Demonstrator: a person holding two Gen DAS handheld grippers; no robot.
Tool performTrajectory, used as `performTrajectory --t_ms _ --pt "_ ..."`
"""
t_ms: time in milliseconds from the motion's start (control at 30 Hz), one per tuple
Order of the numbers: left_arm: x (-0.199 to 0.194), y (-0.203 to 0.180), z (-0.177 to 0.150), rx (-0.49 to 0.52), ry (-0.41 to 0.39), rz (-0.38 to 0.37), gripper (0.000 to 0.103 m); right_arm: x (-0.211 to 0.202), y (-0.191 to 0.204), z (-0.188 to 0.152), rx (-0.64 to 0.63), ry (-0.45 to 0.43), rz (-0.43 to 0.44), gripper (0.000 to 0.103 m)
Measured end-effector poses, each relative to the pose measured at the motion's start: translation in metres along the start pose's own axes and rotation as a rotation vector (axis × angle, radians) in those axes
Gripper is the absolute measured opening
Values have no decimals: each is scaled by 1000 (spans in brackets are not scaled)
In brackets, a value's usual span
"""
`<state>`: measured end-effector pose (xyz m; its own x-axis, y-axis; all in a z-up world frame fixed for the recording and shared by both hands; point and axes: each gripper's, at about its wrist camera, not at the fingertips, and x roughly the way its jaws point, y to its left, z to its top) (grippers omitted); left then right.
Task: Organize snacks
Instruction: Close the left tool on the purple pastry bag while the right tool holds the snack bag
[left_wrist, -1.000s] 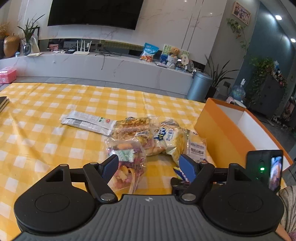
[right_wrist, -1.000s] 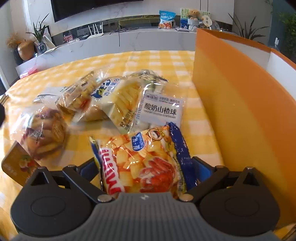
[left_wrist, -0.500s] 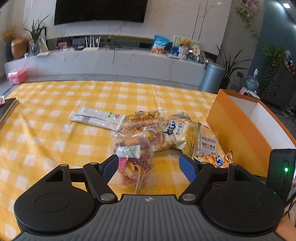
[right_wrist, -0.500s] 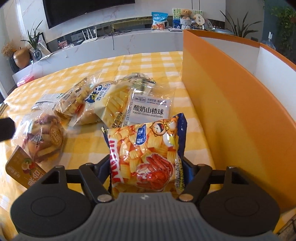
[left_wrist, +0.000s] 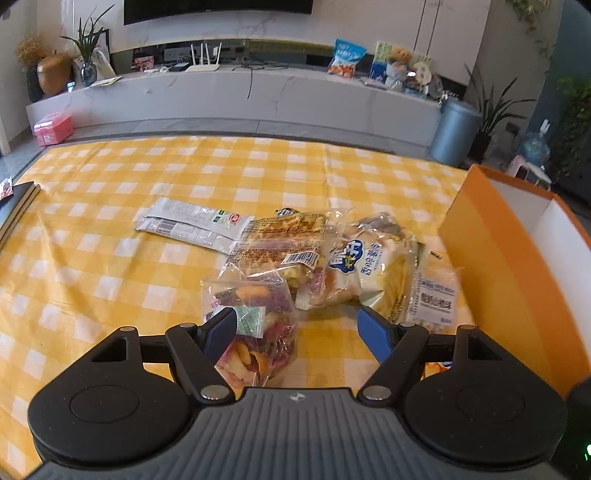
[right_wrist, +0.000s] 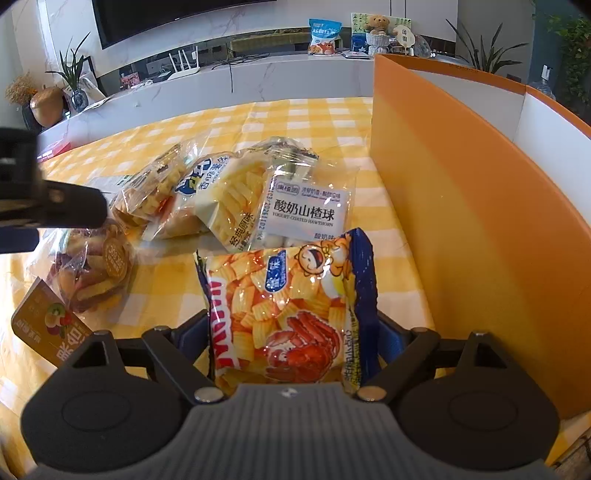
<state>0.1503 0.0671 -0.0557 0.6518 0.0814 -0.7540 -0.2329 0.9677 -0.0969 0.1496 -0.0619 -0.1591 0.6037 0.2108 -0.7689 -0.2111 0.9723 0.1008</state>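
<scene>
**Right wrist view: crab-print chip bag pinched, left fingers spread**

Right wrist view: right gripper (right_wrist: 291, 332) clamped on a crab-print chip bag (right_wrist: 288, 306), blue fingers pressed against both edges, bag upright between them above the yellow checked tablecloth (right_wrist: 325, 122). Just right of the bag, the tall wall of an orange box (right_wrist: 461, 229), white inside. Just beyond the bag, a clear hawthorn-ball packet (right_wrist: 306, 210), overlapped at its left by a pale potato-stick bag (right_wrist: 225, 195), then a clear bag of yellow crisps (right_wrist: 151, 192). At far left, a clear bag of mixed fruit chips (right_wrist: 92, 269) with an orange card header at its near end, partly hidden by the dark body of the other tool.

Left wrist view: left gripper (left_wrist: 297, 328) with fingers wide apart, gripping nothing. Fruit chips bag (left_wrist: 255, 325) lying near the left finger, overlapped by its tip; contact hard to judge, possibly none. Behind it the crisps bag (left_wrist: 280, 247), potato-stick bag (left_wrist: 373, 273) and hawthorn packet (left_wrist: 434, 299) in one touching heap. Farther left, a flat white wrapper (left_wrist: 192, 223), face down. Orange box (left_wrist: 495, 258) at the right edge of the cloth (left_wrist: 110, 266).
</scene>
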Motion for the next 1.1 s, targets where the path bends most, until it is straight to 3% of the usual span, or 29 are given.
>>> performTrajectory --t_ms 133,367,500,667,867,933,967,1100 --pt "12 0 5 -23 -10 46 90 0 3 0 -19 3 -10 88" --pt "30 -1 8 15 4 236 94 1 4 -1 -27 6 -15 88" --pt "48 2 1 36 62 372 94 2 5 -1 -38 8 -21 89" --pt "60 19 -14 -20 88 368 98 2 6 -1 -41 9 -23 90" --pt "60 39 -17 -94 68 275 98 2 8 -1 -54 12 -29 91" --pt "57 42 -19 -108 55 262 86 2 9 -1 -56 12 -29 91" --pt "54 42 -20 -103 44 271 75 2 8 -1 -56 12 -29 91" --pt "47 47 -26 -109 19 223 70 1 7 -1 -52 10 -25 91"
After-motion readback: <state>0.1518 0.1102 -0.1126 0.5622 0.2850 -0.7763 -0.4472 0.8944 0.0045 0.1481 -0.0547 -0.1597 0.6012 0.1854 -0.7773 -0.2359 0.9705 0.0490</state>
